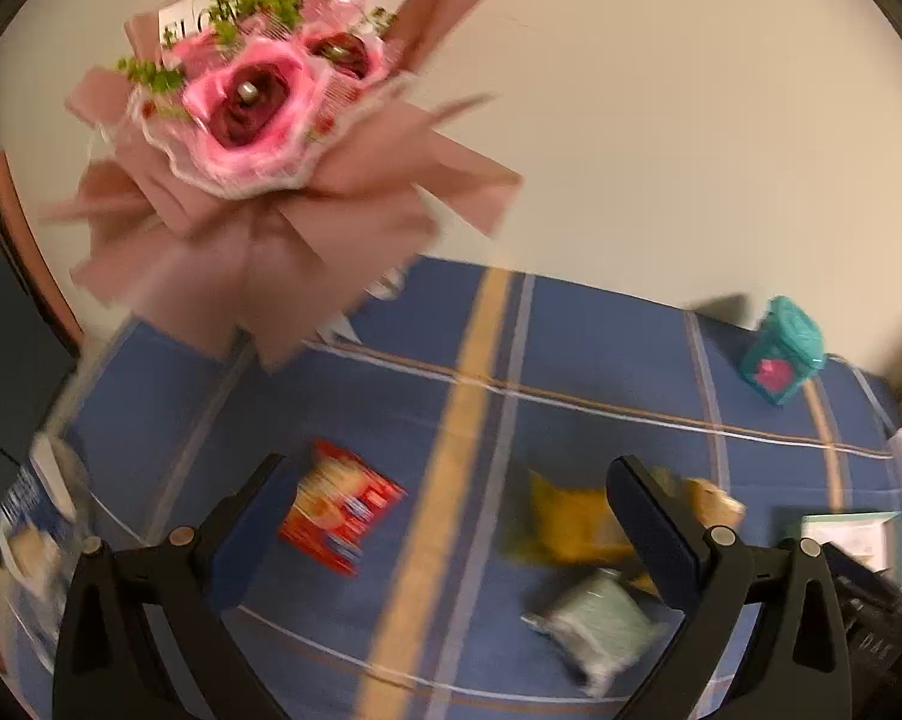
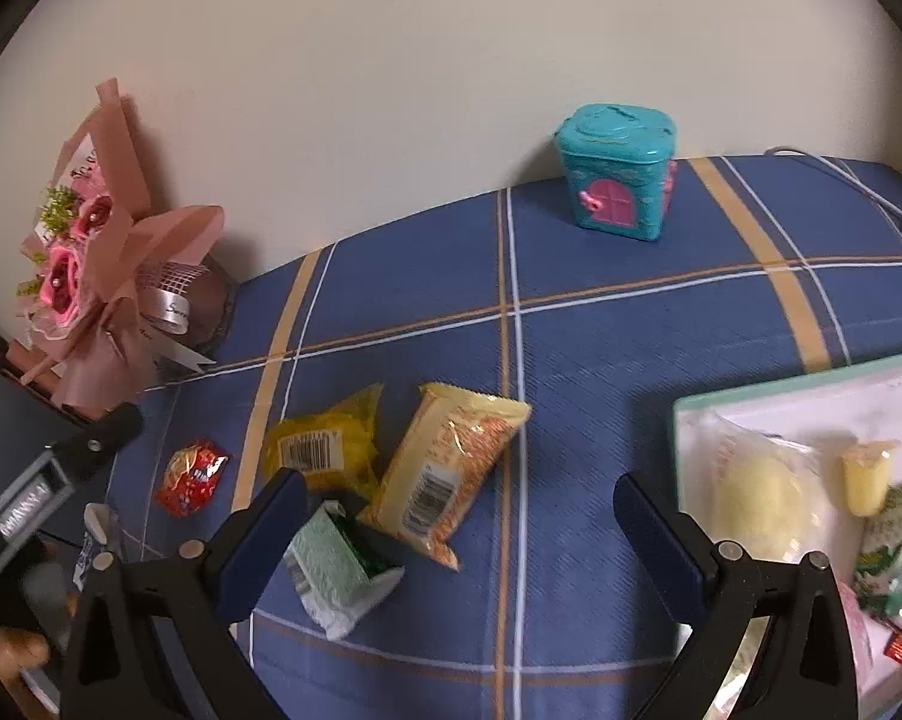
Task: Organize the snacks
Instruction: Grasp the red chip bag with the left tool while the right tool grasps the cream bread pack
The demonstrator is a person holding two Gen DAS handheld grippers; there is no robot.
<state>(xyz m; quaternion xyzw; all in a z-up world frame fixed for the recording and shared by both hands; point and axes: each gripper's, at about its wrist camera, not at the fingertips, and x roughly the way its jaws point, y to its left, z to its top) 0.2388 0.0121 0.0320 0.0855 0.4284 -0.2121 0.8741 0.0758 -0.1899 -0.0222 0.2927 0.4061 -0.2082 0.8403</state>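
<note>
Snack packets scattered on blue plaid surface (image 2: 571, 360): green packet (image 2: 339, 570), yellow packet (image 2: 324, 450), orange packet (image 2: 451, 468), red packet (image 1: 342, 510). Left gripper (image 1: 444, 516), right gripper (image 2: 460, 531) both wide apart, nothing held. Risk: overlapping packets dragged together if green packet is pinched carelessly.

Blue tablecloth (image 2: 601, 360) lies bare between the snack packets (image 2: 451, 468) and the teal box (image 2: 619, 174) behind.

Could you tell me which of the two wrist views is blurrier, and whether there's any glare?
Left wrist view: streaked by motion blur, with the red snack packet and bouquet smeared. Right wrist view: sharp, the barcode on the tan snack packet readable, slight glare on its wrapper. Both bend the tablecloth lines.
</note>
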